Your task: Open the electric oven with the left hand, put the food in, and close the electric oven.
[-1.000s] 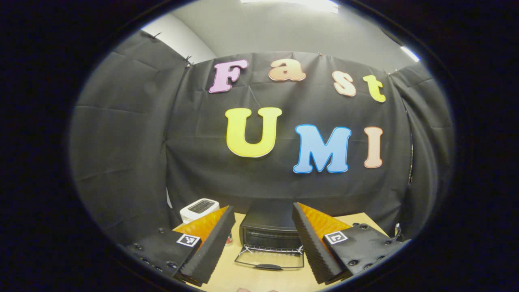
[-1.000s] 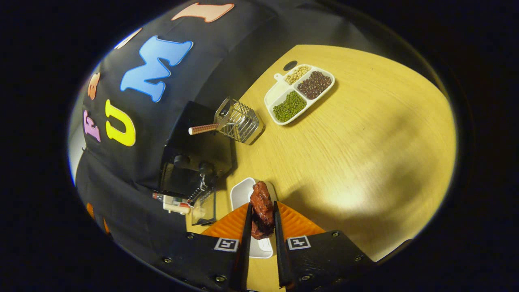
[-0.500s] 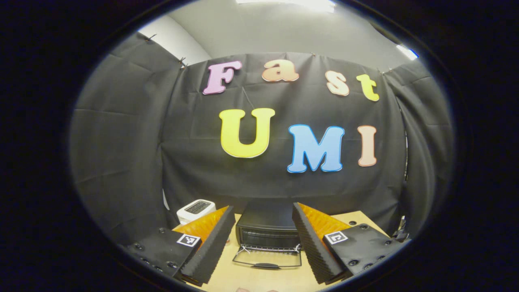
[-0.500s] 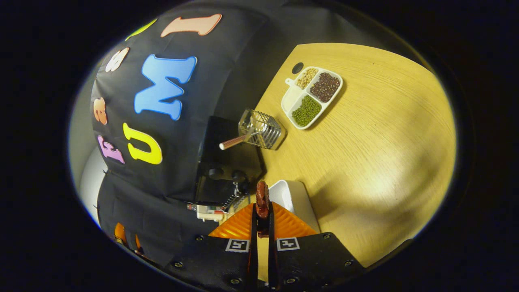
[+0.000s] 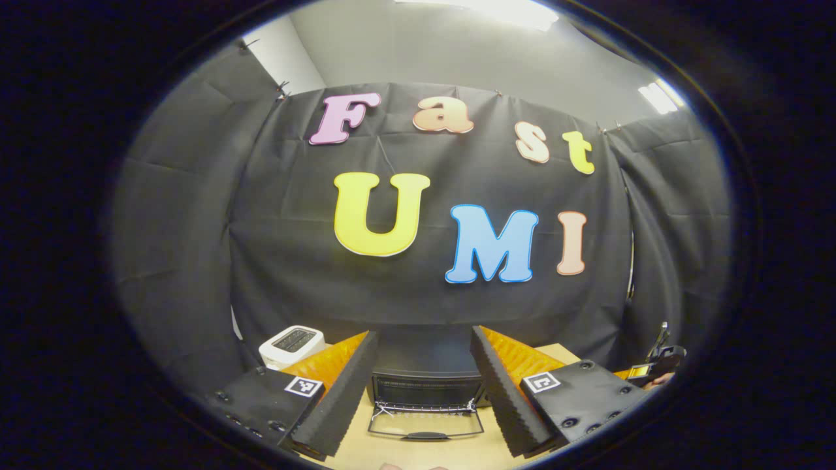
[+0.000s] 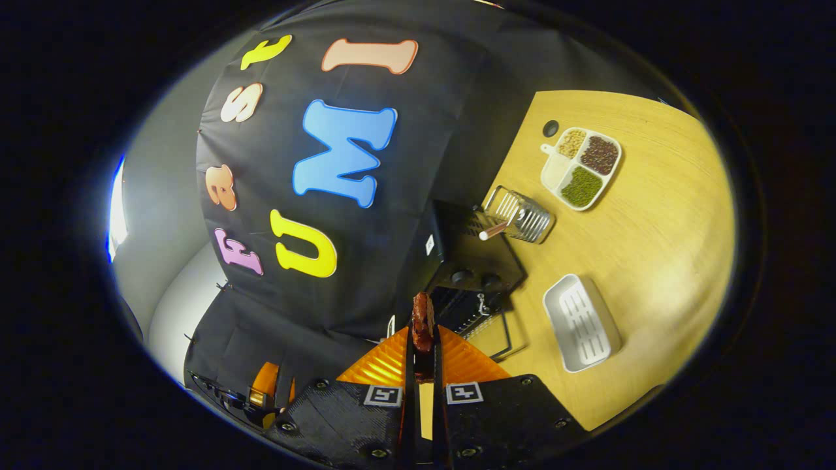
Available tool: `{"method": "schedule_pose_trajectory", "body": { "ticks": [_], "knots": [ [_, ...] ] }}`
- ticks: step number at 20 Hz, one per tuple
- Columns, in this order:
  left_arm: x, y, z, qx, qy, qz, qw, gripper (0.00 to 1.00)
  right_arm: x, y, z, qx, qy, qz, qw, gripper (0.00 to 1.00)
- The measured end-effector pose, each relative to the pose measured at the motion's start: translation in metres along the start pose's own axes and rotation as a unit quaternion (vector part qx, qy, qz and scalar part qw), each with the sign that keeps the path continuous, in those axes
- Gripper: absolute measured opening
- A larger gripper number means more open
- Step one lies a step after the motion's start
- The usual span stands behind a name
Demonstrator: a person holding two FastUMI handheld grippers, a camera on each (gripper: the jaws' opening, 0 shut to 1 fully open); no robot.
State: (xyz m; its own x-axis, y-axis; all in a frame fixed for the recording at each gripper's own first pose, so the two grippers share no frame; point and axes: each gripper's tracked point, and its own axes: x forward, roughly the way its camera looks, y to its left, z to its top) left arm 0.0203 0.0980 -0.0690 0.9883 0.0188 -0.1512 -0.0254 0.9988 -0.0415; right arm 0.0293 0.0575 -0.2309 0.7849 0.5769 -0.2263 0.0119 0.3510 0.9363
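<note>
Swinging away from the white tray (image 6: 581,323) toward the oven (image 6: 473,274), with the right gripper (image 6: 422,365) pinching the food (image 6: 422,323) tightly for carrying. Hanging back with the left gripper (image 5: 424,385) spread wide and empty, keeping the dropped oven door (image 5: 424,421) clear for loading.

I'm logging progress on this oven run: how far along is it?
Done: the oven stands open, its door folded down flat on the table. The white dish lies bare. In hand: the right gripper is shut on the reddish-brown food, held up near the oven. The left gripper is open. Left: put the food inside, close the door.
</note>
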Motion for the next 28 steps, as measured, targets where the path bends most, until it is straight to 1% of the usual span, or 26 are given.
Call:
{"method": "schedule_pose_trajectory", "body": {
  "ticks": [1,2,3,4,6,12,17,19,20,21,25,26,28],
  "knots": [
    [0.002,0.009,-0.001,-0.003,0.001,-0.003,1.000,1.00,0.008,0.008,-0.007,-0.004,0.001,0.005,1.000,0.10],
    [0.004,0.015,0.000,-0.005,0.002,-0.007,1.000,0.96,0.017,0.016,-0.015,-0.006,0.004,0.009,1.000,0.10],
    [0.005,0.022,0.001,-0.007,0.002,-0.010,1.000,0.96,0.028,0.020,-0.024,-0.007,0.009,0.013,1.000,0.10],
    [0.006,0.030,0.002,-0.007,0.001,-0.013,1.000,1.00,0.041,0.022,-0.033,-0.007,0.014,0.014,1.000,0.10],
    [0.008,0.045,0.003,-0.003,0.001,-0.016,1.000,1.00,0.068,0.023,-0.047,-0.010,0.016,0.012,1.000,0.10],
    [0.011,0.085,-0.002,-0.005,0.009,-0.017,1.000,1.00,0.163,-0.003,-0.077,0.015,0.018,-0.023,0.999,0.10],
    [0.007,0.125,-0.011,-0.001,0.023,0.002,1.000,1.00,0.225,-0.035,-0.084,0.040,-0.020,-0.066,0.997,0.11],
    [0.005,0.139,-0.017,-0.001,0.031,0.010,0.999,1.00,0.250,-0.046,-0.084,0.033,-0.044,-0.083,0.995,0.10],
    [0.005,0.146,-0.020,0.000,0.036,0.014,0.999,0.96,0.262,-0.051,-0.084,0.030,-0.053,-0.092,0.994,0.10],
    [0.005,0.153,-0.022,-0.001,0.039,0.018,0.999,1.00,0.274,-0.056,-0.083,0.032,-0.059,-0.098,0.993,0.10],
    [0.008,0.177,-0.029,0.000,0.048,0.036,0.998,1.00,0.308,-0.070,-0.079,0.038,-0.080,-0.110,0.990,0.11],
    [0.008,0.183,-0.030,-0.001,0.050,0.039,0.998,1.00,0.316,-0.073,-0.074,0.039,-0.089,-0.105,0.990,0.10],
    [0.010,0.190,-0.031,-0.004,0.054,0.043,0.998,1.00,0.327,-0.080,-0.068,0.056,-0.108,-0.111,0.986,0.10]
  ]
}}
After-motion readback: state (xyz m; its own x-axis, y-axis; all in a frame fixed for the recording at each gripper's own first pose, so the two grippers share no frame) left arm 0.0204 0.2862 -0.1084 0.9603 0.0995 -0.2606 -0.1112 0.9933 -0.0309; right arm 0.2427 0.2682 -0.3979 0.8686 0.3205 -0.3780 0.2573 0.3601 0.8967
